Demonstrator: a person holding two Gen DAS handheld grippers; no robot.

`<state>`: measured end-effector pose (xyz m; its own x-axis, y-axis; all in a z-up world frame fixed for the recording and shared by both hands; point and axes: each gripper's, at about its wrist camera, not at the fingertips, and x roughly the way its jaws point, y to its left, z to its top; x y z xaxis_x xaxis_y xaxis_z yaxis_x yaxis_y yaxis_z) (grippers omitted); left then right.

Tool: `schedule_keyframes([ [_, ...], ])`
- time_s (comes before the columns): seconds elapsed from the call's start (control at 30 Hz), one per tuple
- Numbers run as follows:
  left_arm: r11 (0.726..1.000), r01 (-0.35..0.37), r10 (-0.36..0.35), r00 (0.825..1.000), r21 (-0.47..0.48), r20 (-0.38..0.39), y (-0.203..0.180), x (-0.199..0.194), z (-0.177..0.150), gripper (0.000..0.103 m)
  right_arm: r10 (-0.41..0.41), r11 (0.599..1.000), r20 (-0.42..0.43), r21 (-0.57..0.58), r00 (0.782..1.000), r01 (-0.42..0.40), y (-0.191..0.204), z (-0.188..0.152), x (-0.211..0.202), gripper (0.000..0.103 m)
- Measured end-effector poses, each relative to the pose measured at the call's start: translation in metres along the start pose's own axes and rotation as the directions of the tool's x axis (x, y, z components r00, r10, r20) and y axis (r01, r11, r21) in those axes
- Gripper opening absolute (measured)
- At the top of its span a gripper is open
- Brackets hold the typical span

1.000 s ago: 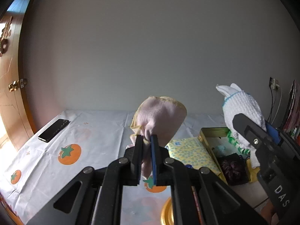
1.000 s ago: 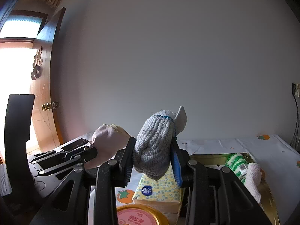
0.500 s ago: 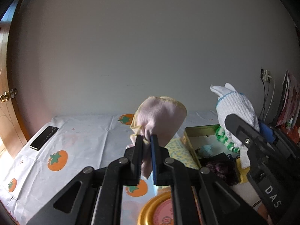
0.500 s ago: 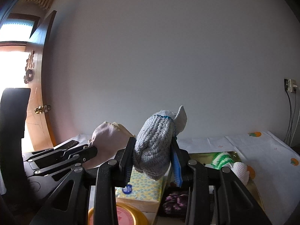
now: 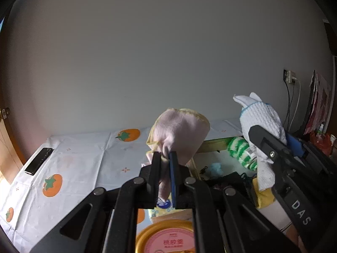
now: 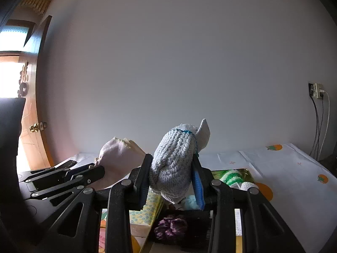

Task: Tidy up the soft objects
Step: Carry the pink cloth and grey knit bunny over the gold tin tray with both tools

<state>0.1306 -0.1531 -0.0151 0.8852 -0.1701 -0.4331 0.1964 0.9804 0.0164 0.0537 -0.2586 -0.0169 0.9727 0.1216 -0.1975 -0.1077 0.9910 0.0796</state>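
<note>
Knitted grey-white wool fills the centre of the right wrist view: a glove (image 6: 175, 168) bunched between the fingers of the right gripper (image 6: 171, 181), which is clenched on it and holds it in the air above the gold tray (image 6: 244, 171). In the left wrist view the pink cloth (image 5: 180, 135), edged in yellow, sits just above frame centre, pinched at its lower fold by the left gripper (image 5: 164, 168), whose jaws stand almost closed on the thin fabric.

Both loads appear to be mid-carry toward the tray, which lies lower right in the left view and already holds a green-and-white striped piece (image 5: 241, 151), a pale blue bit (image 5: 215, 167) and a dark purple item (image 6: 171, 226). To do this well, I would bring each gripper low over a bare part of the tray before letting go, since soft things flop and can drape over the rim. One at a time seems safer, as the grippers are close together. The cloth hangs below its grip, so it should be lowered until its tail settles inside.

Outward, a yellow patterned box (image 6: 146, 209) and a pink-lidded tin (image 5: 170, 239) sit near the tray on the tomato-print tablecloth (image 5: 75, 168), with a phone (image 5: 39, 161) at far left.
</note>
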Motion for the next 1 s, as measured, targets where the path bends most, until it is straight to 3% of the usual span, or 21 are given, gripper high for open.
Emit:
schedule_keyframes([
  [0.73, 0.994, 0.092, -0.087, 0.994, 0.060, -0.070, -0.050, 0.015, 0.009, 0.006, -0.110, 0.994, 0.004, 0.006, 0.994, 0.110, -0.046, 0.009, -0.014, 0.038],
  [1.0, 0.990, 0.124, -0.115, 0.986, 0.070, -0.117, -0.067, 0.027, 0.008, 0.006, -0.145, 0.989, -0.042, -0.014, 0.989, 0.144, -0.061, 0.010, -0.008, 0.038],
])
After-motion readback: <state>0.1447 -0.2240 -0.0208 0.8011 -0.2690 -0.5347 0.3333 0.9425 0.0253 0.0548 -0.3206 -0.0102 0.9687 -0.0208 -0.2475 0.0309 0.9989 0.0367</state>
